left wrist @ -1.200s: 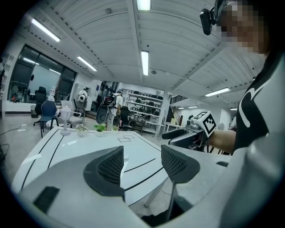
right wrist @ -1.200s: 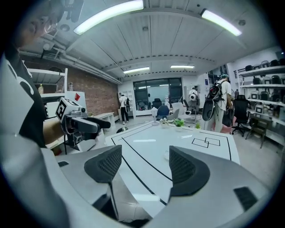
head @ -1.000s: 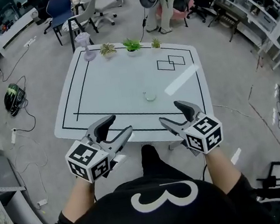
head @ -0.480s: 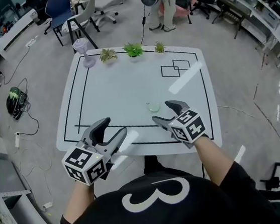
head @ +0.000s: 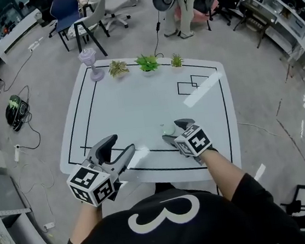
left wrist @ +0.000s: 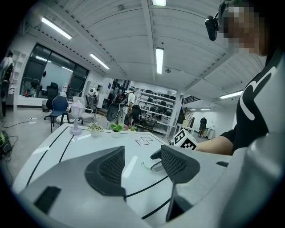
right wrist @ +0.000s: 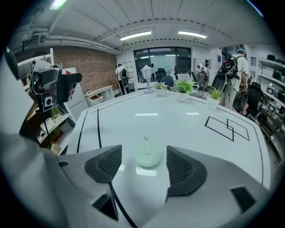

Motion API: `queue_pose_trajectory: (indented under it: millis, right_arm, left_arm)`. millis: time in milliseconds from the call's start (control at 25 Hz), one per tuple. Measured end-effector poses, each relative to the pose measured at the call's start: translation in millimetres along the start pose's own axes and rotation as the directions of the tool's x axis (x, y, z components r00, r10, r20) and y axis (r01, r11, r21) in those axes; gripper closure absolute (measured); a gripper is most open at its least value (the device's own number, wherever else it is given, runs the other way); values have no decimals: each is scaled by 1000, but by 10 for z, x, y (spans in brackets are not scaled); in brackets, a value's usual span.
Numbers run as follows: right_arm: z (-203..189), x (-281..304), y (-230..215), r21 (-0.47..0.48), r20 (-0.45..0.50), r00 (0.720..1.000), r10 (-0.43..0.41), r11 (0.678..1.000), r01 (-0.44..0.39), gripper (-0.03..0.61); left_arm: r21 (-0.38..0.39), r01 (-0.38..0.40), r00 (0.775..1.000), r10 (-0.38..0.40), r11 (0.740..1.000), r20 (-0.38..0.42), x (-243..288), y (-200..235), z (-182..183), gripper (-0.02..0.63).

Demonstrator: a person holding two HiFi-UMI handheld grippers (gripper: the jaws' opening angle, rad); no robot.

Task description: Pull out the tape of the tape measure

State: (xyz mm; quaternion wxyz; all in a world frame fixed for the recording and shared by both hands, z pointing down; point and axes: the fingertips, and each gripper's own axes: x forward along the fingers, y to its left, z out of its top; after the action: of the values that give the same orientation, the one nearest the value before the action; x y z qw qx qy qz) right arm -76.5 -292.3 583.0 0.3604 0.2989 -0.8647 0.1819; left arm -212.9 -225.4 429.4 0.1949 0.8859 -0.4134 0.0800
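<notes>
A small round pale-green tape measure [head: 168,129] [right wrist: 148,156] lies flat on the white table [head: 128,102], its little pull tab pointing away from me. My right gripper [head: 172,132] [right wrist: 141,167] is open, low over the table, its two fingers just short of the tape measure on either side. My left gripper [head: 118,145] [left wrist: 140,165] is open and empty over the table's near edge, to the left. In the left gripper view the tape measure [left wrist: 146,165] shows only as a thin sliver beside the right gripper's finger.
Three small potted plants [head: 147,63] and a lilac lamp-like stand [head: 91,62] line the table's far edge. Black tape lines [head: 85,111] frame the table, with two overlapping squares [head: 192,83] at the far right. Chairs and a standing person are beyond the table.
My right gripper has moved forward and left over the table until its fingers flank the tape measure. The left gripper has stayed near the front edge, shifting slightly.
</notes>
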Motion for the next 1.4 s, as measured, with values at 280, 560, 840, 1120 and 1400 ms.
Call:
queue_pose_trajectory:
  millis: [280,560,840,1120,1400]
  right_arm:
    - [-52,144,-52,-27,-59,998,-1,1000,-1,267]
    - [-88,170,-61,-63,-85,996,-15,998,10,297]
    - [-78,152,-73,-48,-79,997,-21,999,18,360]
    - [-59,107,-108,-5,-62,998,11,1000,-11,360]
    - [206,-149,-15,3,8,997,73,997,-73,360]
  left_arm:
    - [-31,-18,1000,18,999,-3,22,114,-1,367]
    - [-36,-23,1000,23,999,-5,16,145,-22,367]
    - [-44,-11,1000,10,999,-13,62,136,-47,367]
    - [-41,3,1000,-4,999,-31,150,99,-55,367]
    - [-21,17,999,-17,1000,-31,209,86,32,367]
